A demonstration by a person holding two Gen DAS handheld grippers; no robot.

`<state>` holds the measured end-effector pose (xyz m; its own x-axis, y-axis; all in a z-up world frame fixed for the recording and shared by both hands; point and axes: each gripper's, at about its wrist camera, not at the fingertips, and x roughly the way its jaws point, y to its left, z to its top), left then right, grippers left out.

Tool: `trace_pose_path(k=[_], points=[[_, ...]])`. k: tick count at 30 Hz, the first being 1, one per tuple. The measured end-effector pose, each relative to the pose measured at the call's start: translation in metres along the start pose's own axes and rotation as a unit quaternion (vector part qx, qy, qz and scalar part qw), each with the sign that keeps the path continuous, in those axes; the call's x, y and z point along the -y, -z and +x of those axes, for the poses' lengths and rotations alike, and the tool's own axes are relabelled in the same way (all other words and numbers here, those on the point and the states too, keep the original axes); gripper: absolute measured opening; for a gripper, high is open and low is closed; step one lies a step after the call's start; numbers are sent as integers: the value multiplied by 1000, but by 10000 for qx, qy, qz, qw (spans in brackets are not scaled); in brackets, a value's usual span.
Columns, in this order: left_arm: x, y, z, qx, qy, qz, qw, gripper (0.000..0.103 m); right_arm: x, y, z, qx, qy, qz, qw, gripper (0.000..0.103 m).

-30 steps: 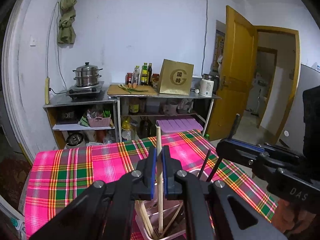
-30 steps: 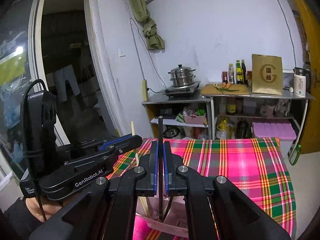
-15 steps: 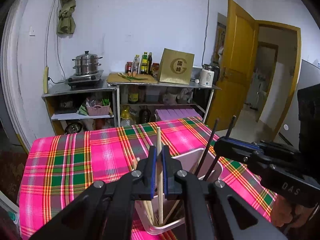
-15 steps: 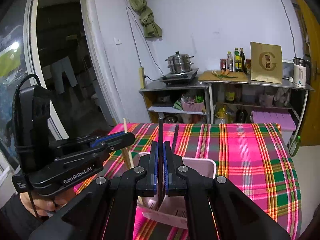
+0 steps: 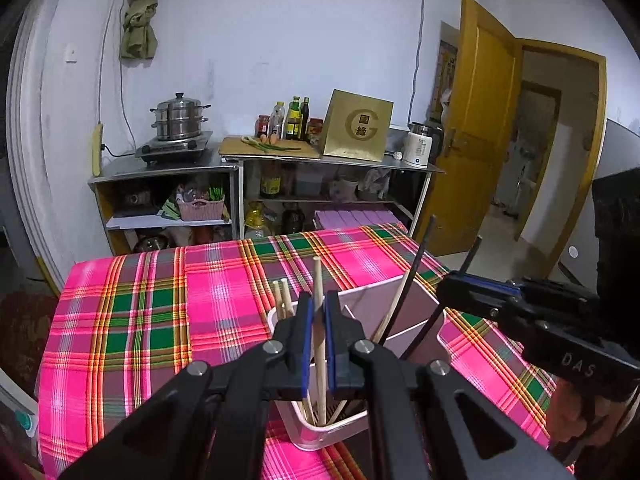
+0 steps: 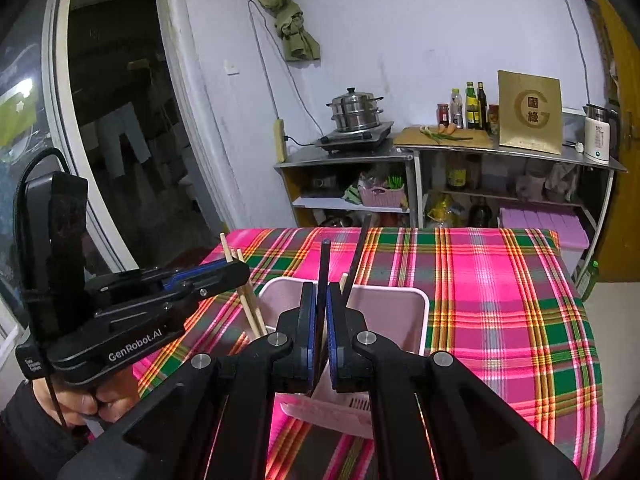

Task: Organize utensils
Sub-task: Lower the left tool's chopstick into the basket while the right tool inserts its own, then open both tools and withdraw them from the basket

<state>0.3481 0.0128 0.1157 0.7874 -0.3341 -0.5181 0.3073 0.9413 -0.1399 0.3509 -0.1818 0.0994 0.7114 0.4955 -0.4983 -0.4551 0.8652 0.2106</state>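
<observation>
Plaid cloth (image 5: 132,320) in pink and green covers the table under both of my tools, with the pink divided holder (image 5: 408,300) standing on it near the front edge. My left gripper (image 5: 316,340) is clamped on a pale wooden chopstick (image 5: 318,304), and my right gripper (image 6: 319,332) is clamped on a black chopstick (image 6: 323,268). Each stick stands close to upright, long axis pointing down into the holder directly below its own jaws. The wooden one sits over the left compartment, where other wooden chopsticks (image 5: 282,300) already lean; its lower end looks to be inside already. The black one hangs over the right compartment beside another black stick (image 6: 357,256). I judge that each stick only needs a straight lowering and release, neither arm crossing the other.
</observation>
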Motion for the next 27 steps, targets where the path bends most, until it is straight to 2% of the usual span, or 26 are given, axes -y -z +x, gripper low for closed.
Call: trace_pose_path(k=[2,4,11,27], points=[[0,1,-1,-8,1,-13,10000,6,-1,1,-4,-8,53,-33,10000,8],[0,3,-4,-9,26,12,10000,6,-1,2,-8,14,58,-23,10000,18],[8,12,-19,43,84,163,9998,6,-1,5,-17,22,85,-31,10000,18],[3,30,-34,-38,94,-24,9999,7,-1,24,-42,68,4,-12,10000,19]])
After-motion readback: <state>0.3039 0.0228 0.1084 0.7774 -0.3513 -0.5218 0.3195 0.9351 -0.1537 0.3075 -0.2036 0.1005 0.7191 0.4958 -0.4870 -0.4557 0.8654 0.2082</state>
